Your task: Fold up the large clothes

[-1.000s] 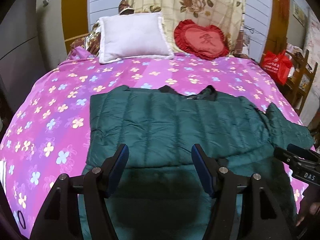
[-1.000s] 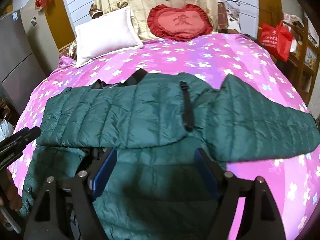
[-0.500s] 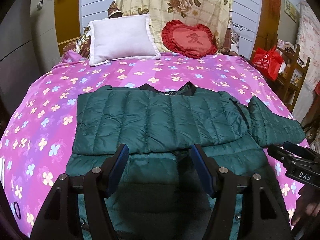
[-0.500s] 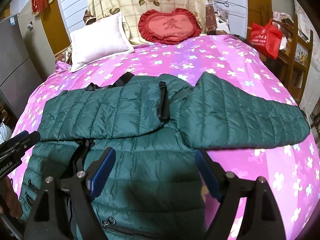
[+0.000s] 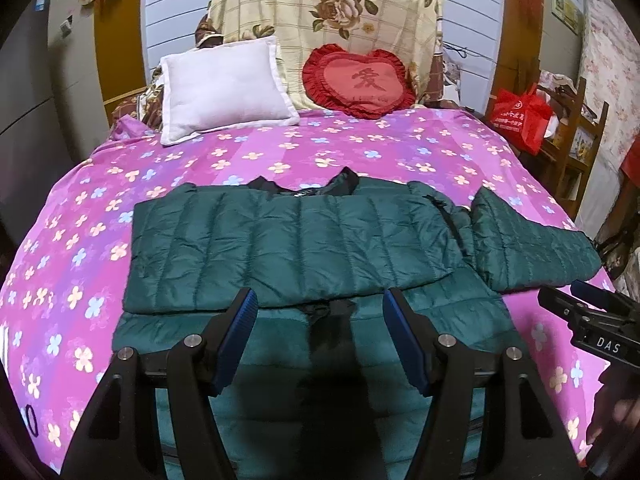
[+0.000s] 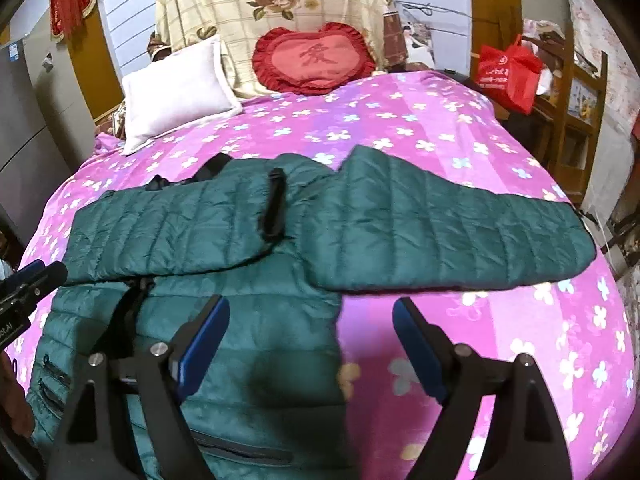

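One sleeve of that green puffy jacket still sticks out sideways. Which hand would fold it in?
Probably the right. The right gripper, jaws open and empty, sits just below the outstretched sleeve of the dark green quilted jacket; the left gripper faces the already folded side.

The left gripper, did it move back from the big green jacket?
Yes. The left gripper pulled back toward the bed's foot: against the white pillow, the jacket now sits farther ahead.

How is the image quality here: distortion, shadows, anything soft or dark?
Left wrist view: strong fisheye bend, black corners; the left claw casts a dark shadow on the green jacket; sharp mid-frame. Right wrist view: same barrel distortion; the right claw shades the jacket hem and the pink bedspread; edges look slightly soft.
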Demonstrator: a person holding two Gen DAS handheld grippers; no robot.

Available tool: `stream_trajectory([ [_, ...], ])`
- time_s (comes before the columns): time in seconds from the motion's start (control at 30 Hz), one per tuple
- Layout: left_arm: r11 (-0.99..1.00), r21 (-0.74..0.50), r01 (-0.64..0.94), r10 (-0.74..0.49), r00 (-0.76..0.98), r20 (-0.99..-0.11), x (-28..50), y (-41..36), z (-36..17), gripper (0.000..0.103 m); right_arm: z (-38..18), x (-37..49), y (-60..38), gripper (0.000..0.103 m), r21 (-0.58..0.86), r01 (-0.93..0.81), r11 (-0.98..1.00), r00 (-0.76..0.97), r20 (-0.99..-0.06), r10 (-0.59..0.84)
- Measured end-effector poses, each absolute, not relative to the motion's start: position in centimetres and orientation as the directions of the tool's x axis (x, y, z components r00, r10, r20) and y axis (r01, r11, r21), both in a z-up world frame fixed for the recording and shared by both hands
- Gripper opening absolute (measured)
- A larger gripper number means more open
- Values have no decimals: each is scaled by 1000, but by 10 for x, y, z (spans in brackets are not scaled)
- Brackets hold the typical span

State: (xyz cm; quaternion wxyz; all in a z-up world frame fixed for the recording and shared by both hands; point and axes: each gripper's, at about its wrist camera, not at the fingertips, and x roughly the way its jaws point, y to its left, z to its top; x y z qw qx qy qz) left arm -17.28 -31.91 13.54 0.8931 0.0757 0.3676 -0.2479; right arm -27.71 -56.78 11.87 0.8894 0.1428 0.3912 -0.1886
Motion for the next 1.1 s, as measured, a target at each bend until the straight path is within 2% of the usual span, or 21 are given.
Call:
stream_trajectory([
  [0.37, 843, -30, 537, -407, 601, -688, -191, -357, 138, 47, 113, -308, -617, 87, 95, 519, 849, 592, -756, -278],
  [1.1, 806, -125, 578, -485, 526, -699, -194, -394, 124, 47, 88, -335, -707, 88, 73, 636, 768, 525, -770, -362],
])
